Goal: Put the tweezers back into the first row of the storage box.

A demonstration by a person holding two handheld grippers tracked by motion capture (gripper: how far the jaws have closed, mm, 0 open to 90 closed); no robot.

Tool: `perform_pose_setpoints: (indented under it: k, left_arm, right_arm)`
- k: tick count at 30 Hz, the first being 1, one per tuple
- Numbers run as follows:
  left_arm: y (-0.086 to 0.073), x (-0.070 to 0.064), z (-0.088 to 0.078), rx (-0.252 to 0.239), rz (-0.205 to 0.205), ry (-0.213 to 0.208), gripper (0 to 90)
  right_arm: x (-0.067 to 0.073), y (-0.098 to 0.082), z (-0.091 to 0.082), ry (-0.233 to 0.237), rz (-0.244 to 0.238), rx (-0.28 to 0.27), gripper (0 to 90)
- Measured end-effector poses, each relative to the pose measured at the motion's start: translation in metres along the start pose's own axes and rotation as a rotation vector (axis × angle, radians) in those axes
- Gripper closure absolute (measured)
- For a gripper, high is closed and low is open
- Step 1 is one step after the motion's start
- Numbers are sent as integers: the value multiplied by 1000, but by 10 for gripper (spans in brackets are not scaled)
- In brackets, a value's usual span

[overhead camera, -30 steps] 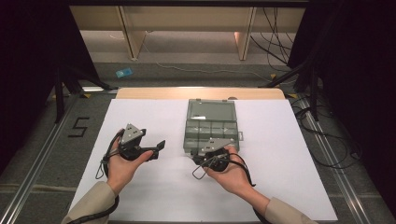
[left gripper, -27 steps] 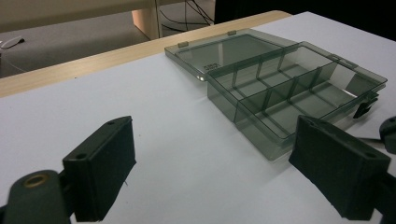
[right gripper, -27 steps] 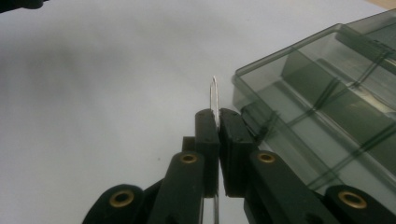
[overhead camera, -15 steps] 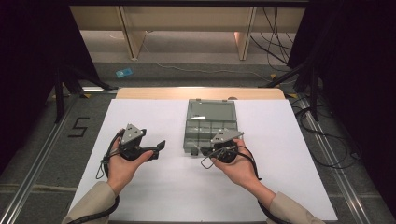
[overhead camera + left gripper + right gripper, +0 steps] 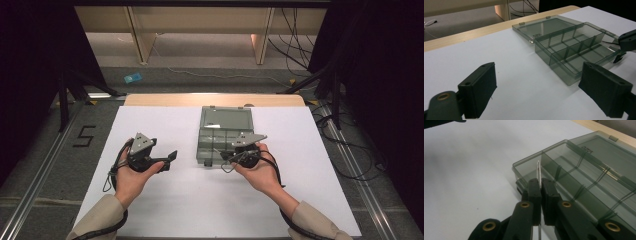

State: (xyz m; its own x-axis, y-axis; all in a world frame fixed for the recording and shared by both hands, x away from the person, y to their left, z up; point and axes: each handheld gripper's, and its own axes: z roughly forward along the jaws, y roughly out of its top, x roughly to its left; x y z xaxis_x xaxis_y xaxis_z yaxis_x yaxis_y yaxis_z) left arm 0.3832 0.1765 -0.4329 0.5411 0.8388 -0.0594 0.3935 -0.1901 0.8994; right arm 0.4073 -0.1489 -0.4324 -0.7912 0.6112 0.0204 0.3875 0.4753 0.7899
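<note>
Metal wire loop (image 5: pixel 538 171) pinched in right tool (image 5: pixel 541 185) over organizer box (image 5: pixel 584 172); left tool (image 5: pixel 537 91) spread.

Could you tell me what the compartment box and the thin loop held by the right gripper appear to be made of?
The compartment box looks like smoky, translucent hard plastic: the dividers and the table show through its glossy walls. The thin loop pinched in the right gripper looks like bright metal wire, possibly a paper clip; it is too slim to be sure.

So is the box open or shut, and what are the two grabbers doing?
Compartment box: open, lid laid flat behind it, compartments look empty.
Left gripper: open, holding nothing, beside the box.
Right gripper: shut on a thin metal wire loop, over the box's near corner.
</note>
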Motion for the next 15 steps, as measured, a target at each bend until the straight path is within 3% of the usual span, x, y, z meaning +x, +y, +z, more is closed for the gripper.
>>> perform_pose_setpoints:
  k: [15]
  left_arm:
    - [0,0,0,1,0,1,135]
  right_arm:
    - [-19,3,2,-23,-10,-6,875]
